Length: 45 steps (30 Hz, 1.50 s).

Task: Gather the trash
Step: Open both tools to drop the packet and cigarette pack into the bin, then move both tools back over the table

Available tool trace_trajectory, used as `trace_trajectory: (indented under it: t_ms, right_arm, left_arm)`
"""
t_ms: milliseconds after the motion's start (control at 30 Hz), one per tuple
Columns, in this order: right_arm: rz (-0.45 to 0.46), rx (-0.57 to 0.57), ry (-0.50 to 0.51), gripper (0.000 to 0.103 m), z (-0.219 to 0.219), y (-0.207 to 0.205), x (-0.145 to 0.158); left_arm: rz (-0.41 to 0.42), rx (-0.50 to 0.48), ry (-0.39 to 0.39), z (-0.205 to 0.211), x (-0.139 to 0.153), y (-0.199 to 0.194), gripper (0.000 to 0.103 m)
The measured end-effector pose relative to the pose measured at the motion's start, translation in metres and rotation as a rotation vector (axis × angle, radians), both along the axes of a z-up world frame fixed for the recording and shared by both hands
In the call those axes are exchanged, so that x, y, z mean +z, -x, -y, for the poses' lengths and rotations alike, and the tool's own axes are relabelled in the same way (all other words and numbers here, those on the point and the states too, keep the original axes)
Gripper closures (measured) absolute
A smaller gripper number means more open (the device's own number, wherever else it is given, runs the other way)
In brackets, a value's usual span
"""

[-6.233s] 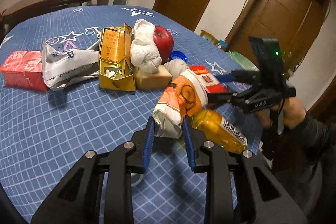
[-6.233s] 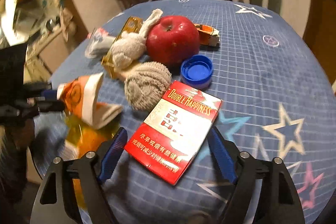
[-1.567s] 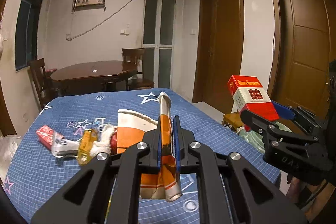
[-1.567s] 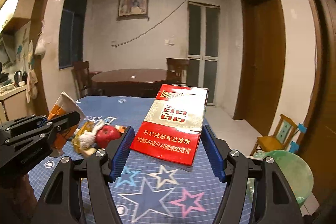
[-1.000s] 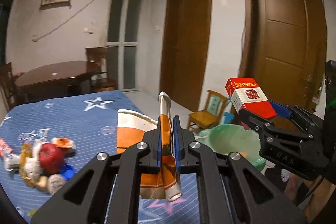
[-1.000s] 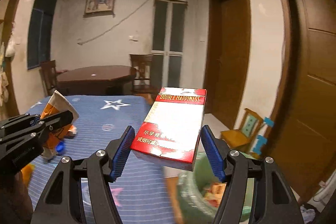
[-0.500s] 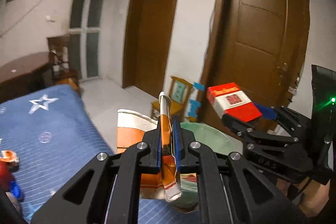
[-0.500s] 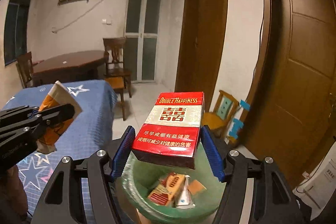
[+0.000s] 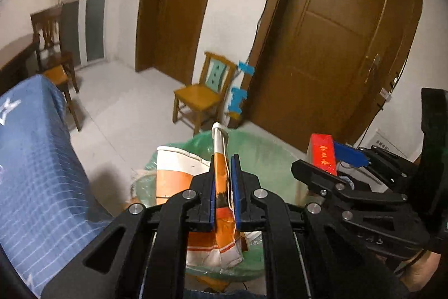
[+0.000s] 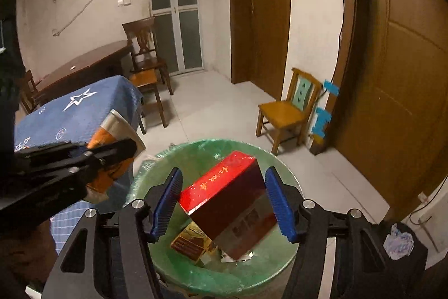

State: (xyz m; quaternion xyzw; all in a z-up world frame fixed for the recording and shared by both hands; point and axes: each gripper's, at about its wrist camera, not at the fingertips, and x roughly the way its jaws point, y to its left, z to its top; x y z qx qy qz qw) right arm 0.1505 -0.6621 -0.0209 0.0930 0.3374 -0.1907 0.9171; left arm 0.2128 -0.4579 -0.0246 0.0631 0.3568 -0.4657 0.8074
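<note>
My right gripper [image 10: 224, 203] stands spread above the green-lined trash bin [image 10: 168, 265], its blue pads clear of the red cigarette box [image 10: 232, 203], which tilts loose between them over the bin's mouth. My left gripper [image 9: 224, 187] is clenched flat on the orange-and-white wrapper [image 9: 173, 175], held above the bin's near rim. Discarded packets [image 10: 190, 243] lie inside the bin. Beyond the bin stands a small wooden chair [image 10: 288, 108]; left of the bin hangs the blue star tablecloth [image 10: 75, 114].
</note>
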Motion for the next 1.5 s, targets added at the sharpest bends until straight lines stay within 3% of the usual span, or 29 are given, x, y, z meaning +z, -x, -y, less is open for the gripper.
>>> trace_trajectory:
  t_ms: [200,733,800,867,933,1100,1500]
  right_arm:
    - [0.001,-0.002,-0.014,0.041,0.008,-0.005,-0.017]
    - [0.006,-0.014,-0.047,0.040,0.008,-0.003,-0.027]
    - [0.008,-0.019,-0.055,0.039,0.010,-0.003,-0.031]
    - [0.011,-0.019,-0.070,0.033,0.010,-0.001,-0.034]
    - [0.022,-0.030,-0.070,0.027,0.010,0.002,-0.034]
    - [0.039,-0.046,-0.087,0.024,0.012,0.010,-0.034]
    - [0.064,-0.044,-0.073,0.024,-0.003,0.024,-0.022]
  left_arm:
    - [-0.033,-0.002,-0.021,0.007,-0.013,-0.005,0.095]
    - [-0.045,-0.006,-0.050,0.030,-0.017,-0.008,0.094]
    - [-0.046,0.000,-0.063,0.031,-0.019,-0.009,0.083]
    - [-0.043,0.012,-0.066,0.031,-0.019,-0.010,0.057]
    - [-0.036,0.021,-0.067,0.031,-0.017,-0.009,0.050]
    - [-0.020,0.031,-0.074,0.030,-0.016,-0.007,0.041]
    - [-0.003,0.046,-0.089,0.025,-0.011,-0.001,0.041]
